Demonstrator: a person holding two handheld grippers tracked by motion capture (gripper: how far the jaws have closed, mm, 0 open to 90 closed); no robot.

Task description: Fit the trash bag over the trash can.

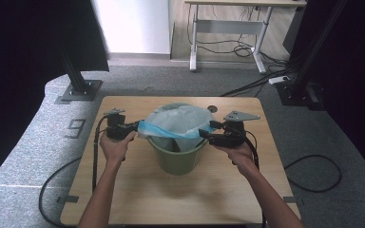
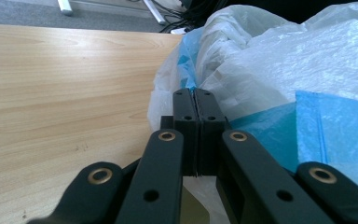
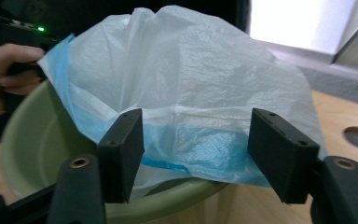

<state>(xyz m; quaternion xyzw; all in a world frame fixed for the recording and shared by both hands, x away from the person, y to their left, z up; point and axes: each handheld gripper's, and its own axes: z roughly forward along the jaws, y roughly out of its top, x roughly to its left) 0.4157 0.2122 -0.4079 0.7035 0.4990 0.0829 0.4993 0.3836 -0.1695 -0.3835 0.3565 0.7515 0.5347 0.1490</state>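
Left gripper (image 2: 196, 105): jaws fully closed, pinching the blue-banded edge of the bag (image 1: 183, 121), presumably to anchor that side; right gripper (image 3: 196, 154): jaws spread wide, nothing clamped, bag hem lying just beyond the 2 pads, likely lining up a fresh grip; bag sits in the mouth of the green bin (image 1: 177, 159), mid-table (image 1: 123, 190), its top draped above the rim; judged step: stretching the hem over the rim.

A bucket (image 1: 177, 159) is standing near the middle of the table (image 1: 123, 190), with a bin liner (image 1: 180, 121) sitting in it and rising above its rim — the left gripper (image 1: 135, 127) is lying to its left, the right gripper (image 1: 205, 133) to its right.
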